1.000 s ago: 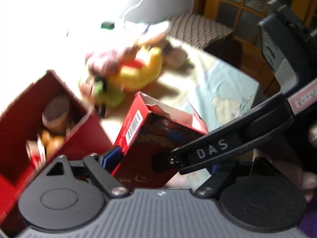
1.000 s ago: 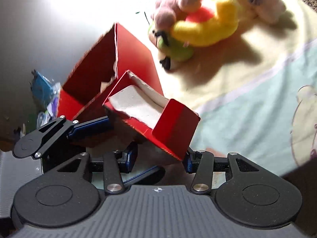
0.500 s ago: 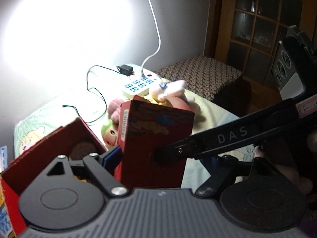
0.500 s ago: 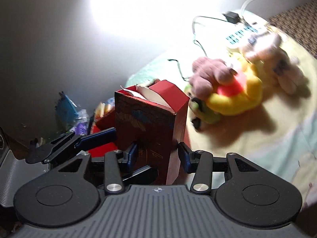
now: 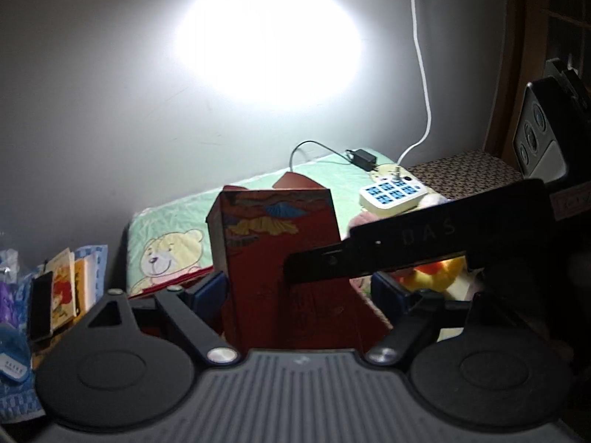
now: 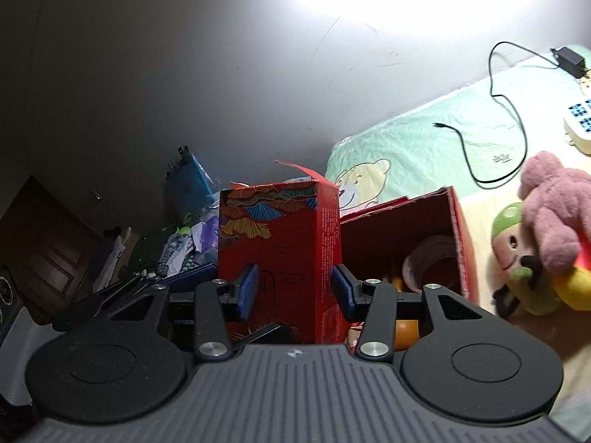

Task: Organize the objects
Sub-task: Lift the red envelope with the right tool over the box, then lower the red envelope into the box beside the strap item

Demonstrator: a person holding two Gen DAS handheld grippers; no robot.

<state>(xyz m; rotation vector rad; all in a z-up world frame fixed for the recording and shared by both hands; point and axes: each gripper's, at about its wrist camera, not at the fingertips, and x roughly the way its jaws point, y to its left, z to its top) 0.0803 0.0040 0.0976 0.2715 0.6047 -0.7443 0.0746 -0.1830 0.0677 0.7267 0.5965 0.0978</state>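
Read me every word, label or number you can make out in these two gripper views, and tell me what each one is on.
"DAS": on the dark arm of the right gripper, where it crosses the left wrist view.
Small vertical print down the side of the tall red box: too small to read.
Characters printed on the green bear sheet near the black cable: blurred, unreadable.
Power strip: no readable text.
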